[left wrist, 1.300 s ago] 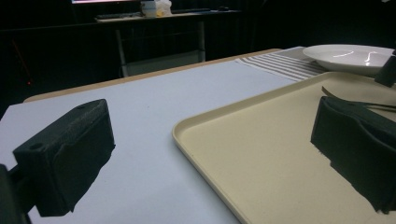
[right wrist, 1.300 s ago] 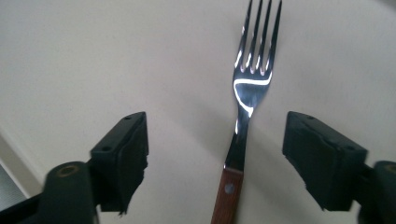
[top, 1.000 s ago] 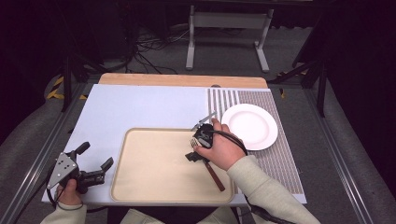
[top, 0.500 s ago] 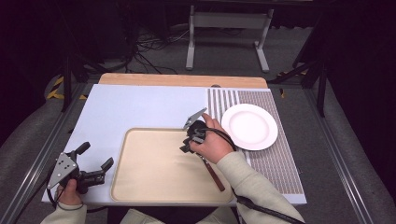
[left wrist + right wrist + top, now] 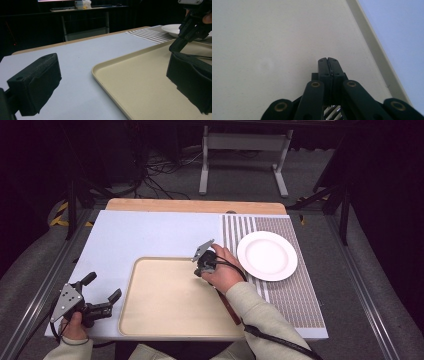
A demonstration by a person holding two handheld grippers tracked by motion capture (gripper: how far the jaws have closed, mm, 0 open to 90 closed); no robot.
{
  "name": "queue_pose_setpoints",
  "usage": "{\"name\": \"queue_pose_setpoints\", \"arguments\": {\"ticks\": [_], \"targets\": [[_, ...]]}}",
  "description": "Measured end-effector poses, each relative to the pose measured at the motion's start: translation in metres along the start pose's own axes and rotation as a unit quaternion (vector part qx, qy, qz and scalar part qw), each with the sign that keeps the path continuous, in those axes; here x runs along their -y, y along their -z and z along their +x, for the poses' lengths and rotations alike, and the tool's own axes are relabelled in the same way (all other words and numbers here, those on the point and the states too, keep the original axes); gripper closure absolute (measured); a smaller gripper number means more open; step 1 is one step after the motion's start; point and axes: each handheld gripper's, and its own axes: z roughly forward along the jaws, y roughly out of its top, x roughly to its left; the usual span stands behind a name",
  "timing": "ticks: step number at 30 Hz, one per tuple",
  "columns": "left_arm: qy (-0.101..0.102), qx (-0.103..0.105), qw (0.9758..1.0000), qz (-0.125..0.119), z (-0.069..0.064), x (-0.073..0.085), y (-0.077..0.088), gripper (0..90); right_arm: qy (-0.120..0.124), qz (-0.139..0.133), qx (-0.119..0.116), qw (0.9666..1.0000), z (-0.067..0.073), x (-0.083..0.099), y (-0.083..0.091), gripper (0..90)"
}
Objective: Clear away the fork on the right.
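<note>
My right gripper (image 5: 199,271) points down at the far right part of the beige tray (image 5: 150,320). Its jaws have just been closing and now stand pressed together (image 5: 327,61). Silver fork prongs (image 5: 333,110) show just behind the pads, so the grip appears to be on the fork's metal end. The fork's brown handle (image 5: 229,306) runs back along the tray beside the person's sleeve. My left gripper (image 5: 103,286) rests near the table's front left corner, beside the tray. It is open with nothing between its pads (image 5: 37,85). In the left gripper view the right gripper (image 5: 175,47) touches down on the tray.
A white plate (image 5: 266,255) sits on a striped mat (image 5: 295,295) right of the tray. The tray lies on a pale blue mat (image 5: 150,235), with a wooden table edge (image 5: 195,206) behind. Dark floor, cables and a metal stand lie beyond.
The right gripper has shifted slightly left and lower over the tray and its jaws have gone from open to shut. The left gripper has stayed put.
</note>
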Motion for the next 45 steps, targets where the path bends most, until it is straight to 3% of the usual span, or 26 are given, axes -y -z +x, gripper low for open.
{"name": "queue_pose_setpoints", "arguments": {"ticks": [16,25,45], "targets": [[-0.001,0.003,1.0000,-0.001,0.000,0.000,0.000,0.0,0.001,0.004,0.008,1.0000,0.000,0.005,-0.006,90.0],[-0.001,0.003,1.0000,-0.001,0.000,0.000,0.000,0.0,-0.004,0.017,0.027,0.9995,-0.006,0.011,-0.001,90.0],[-0.001,0.004,1.0000,0.000,-0.001,0.000,-0.001,0.0,-0.046,0.028,0.062,0.9966,-0.028,0.033,0.011,90.0]]}}
